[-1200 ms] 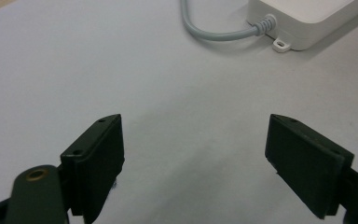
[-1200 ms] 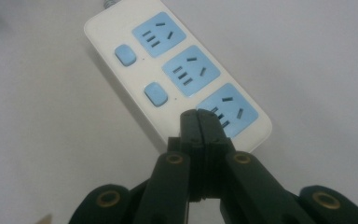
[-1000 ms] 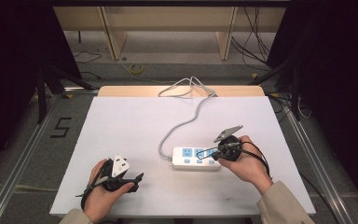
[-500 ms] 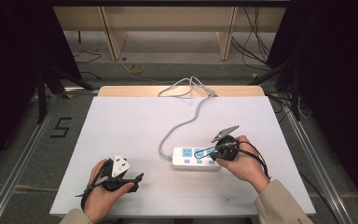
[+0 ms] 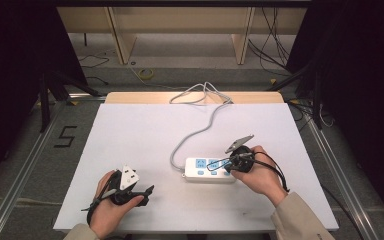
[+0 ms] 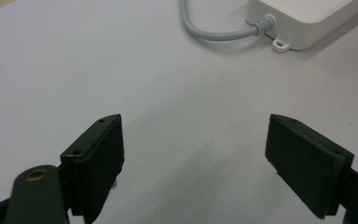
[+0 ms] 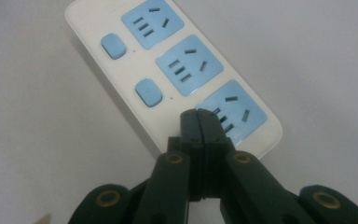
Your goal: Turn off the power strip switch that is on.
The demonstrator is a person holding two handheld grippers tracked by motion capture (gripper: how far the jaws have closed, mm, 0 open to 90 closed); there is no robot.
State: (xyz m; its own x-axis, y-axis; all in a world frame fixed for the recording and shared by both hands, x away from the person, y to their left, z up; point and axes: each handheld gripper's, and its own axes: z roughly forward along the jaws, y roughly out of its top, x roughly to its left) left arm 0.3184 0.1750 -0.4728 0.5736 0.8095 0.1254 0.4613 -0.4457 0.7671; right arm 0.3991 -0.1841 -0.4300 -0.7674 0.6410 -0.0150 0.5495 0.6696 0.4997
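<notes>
In the right gripper view, the closed jaws of the right gripper (image 7: 199,122) cover the power strip (image 7: 172,70) where its third switch would sit, near the end socket. In the left gripper view, the strip (image 6: 307,18) is cut off by the top edge, and its grey cord (image 6: 214,32) leaves there too.

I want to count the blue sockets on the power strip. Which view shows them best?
The right gripper view: the power strip faces the camera, three blue sockets clear. The high view shows it small, partly behind the hand. The left gripper view catches only its cable-end corner.
</notes>
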